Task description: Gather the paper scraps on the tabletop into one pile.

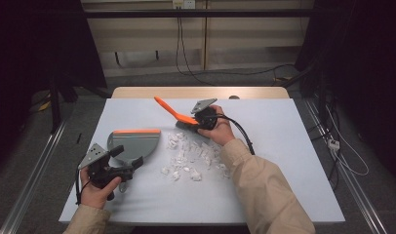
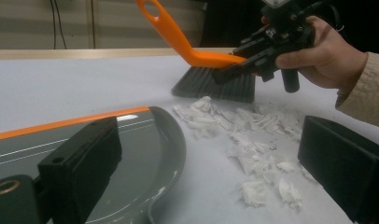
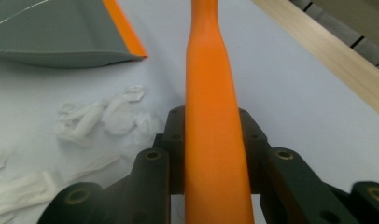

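Right gripper (image 1: 200, 118) clamped on brush (image 1: 175, 112) handle behind paper scraps (image 1: 193, 155) mid-table to sweep toward dustpan (image 1: 135, 143), left gripper (image 1: 130, 165) gaping wide at pan's near edge.

Glossy plastic dustpan (image 2: 145, 154), smooth orange brush handle (image 3: 211, 116), seemingly paper scraps (image 1: 193, 156)

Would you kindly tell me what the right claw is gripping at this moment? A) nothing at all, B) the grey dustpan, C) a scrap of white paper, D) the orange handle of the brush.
D: the right claw is shut on the orange brush handle, which runs up between its jaws, while the dustpan lies near the left claw and the paper scraps lie loose on the table.
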Demonstrator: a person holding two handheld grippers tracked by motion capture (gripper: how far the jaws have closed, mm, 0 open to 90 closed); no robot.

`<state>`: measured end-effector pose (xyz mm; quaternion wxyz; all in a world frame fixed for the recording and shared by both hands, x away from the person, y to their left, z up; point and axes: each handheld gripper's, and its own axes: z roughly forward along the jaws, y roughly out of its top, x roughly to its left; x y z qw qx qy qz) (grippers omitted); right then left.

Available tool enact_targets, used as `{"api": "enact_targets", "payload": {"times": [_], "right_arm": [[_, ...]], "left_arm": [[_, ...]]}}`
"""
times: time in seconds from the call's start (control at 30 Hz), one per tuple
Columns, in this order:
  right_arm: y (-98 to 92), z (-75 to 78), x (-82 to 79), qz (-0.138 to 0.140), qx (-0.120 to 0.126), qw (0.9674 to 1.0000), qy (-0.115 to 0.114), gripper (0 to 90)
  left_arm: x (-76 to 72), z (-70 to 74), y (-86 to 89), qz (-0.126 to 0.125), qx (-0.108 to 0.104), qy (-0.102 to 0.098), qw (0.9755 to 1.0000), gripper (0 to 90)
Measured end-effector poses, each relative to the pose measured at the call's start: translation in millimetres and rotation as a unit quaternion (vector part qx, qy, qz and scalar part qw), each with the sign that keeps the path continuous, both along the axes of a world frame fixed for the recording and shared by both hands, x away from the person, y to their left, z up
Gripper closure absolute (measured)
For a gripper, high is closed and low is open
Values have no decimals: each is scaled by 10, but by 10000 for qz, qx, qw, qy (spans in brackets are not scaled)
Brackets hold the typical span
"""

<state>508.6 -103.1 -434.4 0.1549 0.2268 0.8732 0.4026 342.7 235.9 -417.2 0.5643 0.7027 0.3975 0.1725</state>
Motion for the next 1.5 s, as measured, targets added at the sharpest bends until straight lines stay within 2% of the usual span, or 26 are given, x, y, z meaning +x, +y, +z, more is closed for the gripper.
{"api": "enact_targets", "payload": {"times": [0.17, 0.27, 0.37, 0.47, 0.57, 0.8, 0.87, 0.93, 1.03, 1.17, 1.37, 1.43, 1.5], "right_arm": [[-33, 31, -148, 425, -56, 9989, 169, 716], [-70, 67, -236, 679, -31, 9971, 330, 716], [-116, 143, -308, 750, -1, 9968, 277, 716], [-177, 241, -291, 569, 340, 9976, 186, 716], [-215, 274, -210, 335, 479, 9983, 75, 716], [-115, 100, -21, -109, 143, 9995, -259, 716], [-78, 49, 33, -203, 127, 9995, -220, 716], [-36, 13, 70, -182, 113, 9995, -211, 716], [31, -25, 58, 44, 145, 9998, -90, 716], [82, -11, -41, 406, 0, 9991, -119, 716], [74, 12, -230, 933, -6, 9956, -47, 716], [61, 17, -301, 1068, 74, 9942, 46, 716], [46, 30, -366, 1195, -15, 9928, 33, 716]], "left_arm": [[-3, 0, -2, 2, -7, 0, 10000, 57], [-9, 2, -13, 3, -24, -5, 10000, 58], [-11, 2, -17, 1, -6, -4, 10000, 58], [-16, 7, -18, 4, 1, -12, 10000, 57], [-16, 8, -17, 15, -14, -17, 10000, 58], [-7, -4, -19, -3, 9, 7, 10000, 58], [-7, -4, -15, 3, 4, 9, 10000, 58], [-6, -3, -8, 21, -1, 5, 10000, 57], [-3, -3, 2, 35, -30, 5, 10000, 57], [-1, -11, 7, 50, -33, 16, 10000, 58], [-7, -19, -3, 21, 35, 22, 10000, 58], [-12, -17, -6, 28, 11, 20, 10000, 58], [-15, -14, -10, 23, -3, 17, 10000, 58]]}}
